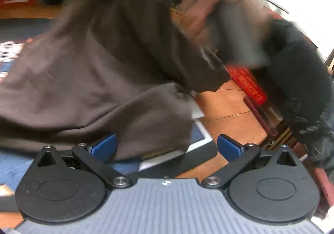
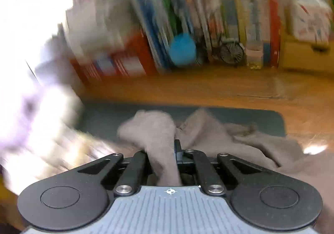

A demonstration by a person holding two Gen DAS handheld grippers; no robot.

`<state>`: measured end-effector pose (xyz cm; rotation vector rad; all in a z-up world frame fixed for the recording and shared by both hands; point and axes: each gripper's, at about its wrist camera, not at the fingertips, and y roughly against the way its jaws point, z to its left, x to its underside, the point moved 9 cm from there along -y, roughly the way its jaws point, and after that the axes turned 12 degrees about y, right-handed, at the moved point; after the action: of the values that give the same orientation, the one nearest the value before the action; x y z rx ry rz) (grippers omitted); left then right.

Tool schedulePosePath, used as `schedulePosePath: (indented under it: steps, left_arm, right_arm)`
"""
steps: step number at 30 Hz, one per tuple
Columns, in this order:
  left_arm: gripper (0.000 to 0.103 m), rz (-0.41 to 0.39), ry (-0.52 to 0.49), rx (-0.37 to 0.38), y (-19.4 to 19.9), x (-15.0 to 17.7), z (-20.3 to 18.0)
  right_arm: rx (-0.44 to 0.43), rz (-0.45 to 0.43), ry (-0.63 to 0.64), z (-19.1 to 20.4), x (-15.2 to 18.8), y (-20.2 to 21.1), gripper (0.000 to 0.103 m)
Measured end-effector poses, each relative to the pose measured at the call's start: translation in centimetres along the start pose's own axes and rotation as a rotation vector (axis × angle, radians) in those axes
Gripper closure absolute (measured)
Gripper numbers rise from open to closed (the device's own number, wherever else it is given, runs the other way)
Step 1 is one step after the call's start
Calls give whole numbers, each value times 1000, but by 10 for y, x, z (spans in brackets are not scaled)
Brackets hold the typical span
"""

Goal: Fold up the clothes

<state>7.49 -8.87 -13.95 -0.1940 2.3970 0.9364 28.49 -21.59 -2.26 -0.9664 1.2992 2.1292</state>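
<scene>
A brown garment [image 1: 94, 71] hangs in a wide sheet across the left wrist view, lifted at its upper right by a person's hand [image 1: 208, 4] and the blurred right gripper [image 1: 235, 31]. My left gripper [image 1: 166, 146] is open, its blue pads [image 1: 104, 146] far apart. The garment's lower edge droops between them and brushes the left pad. In the right wrist view the right gripper [image 2: 175, 150] is shut on a bunch of the brown garment [image 2: 208, 129], which runs back through the jaws. The rest of the cloth trails over a dark mat [image 2: 250, 119].
A shelf of books [image 2: 208, 14] with a blue ball [image 2: 182, 50] lines the far side of the wooden floor [image 2: 208, 87]. A red box [image 1: 248, 83] and the person's dark sleeve [image 1: 296, 77] are at the right. A blue patterned mat [image 1: 12, 165] lies under the garment.
</scene>
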Motion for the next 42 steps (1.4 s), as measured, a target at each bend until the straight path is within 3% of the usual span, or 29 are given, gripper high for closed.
schedulePosePath:
  steps: [3,5,8,10,12,17,20,22,23,25,28,30,33,36,38,42]
  left_arm:
    - [0,-32,27,-49,-20,-27,7]
    - [0,-91,68,-105,-24,-59,24]
    - [1,-214,130,-236,-17,-108,60]
    - [1,-299,171,-313,0,-132,84]
    - [1,-365,215,-339,27,-143,102]
    - [1,-432,230,-463,80,-138,132]
    - [1,-434,207,-461,93,-139,124]
    - [0,-423,168,-385,93,-144,101]
    - [0,-413,145,-341,90,-146,88]
    - [0,-365,70,-270,78,-152,58]
    - [0,-291,-93,-307,49,-157,23]
    - [0,-249,-195,-386,25,-160,12]
    - [0,-228,-331,-580,-1,-160,16]
    - [0,-272,-413,-807,-10,-163,32]
    - [0,-249,-372,-798,-10,-163,46]
    - [0,-211,-248,-762,-3,-161,80]
  right_arm:
    - [-193,-136,-65,-31,-1,69,99]
    - [-246,-223,-10,-70,15,106,99]
    - [-262,-275,109,-38,24,170,99]
    - [-249,-269,184,15,37,206,99]
    - [-223,-229,230,52,64,229,99]
    - [-208,-76,298,74,153,236,94]
    - [-223,11,310,77,197,232,86]
    - [-233,56,310,77,222,231,68]
    - [-239,64,300,75,230,232,53]
    - [-241,54,277,68,239,243,44]
    - [-190,-59,225,49,225,272,25]
    - [-134,-159,195,38,213,296,3]
    - [28,-272,198,23,183,307,0]
    - [153,-307,222,16,149,290,0]
    - [204,-302,258,11,124,262,0]
    - [256,-206,242,-6,95,192,0]
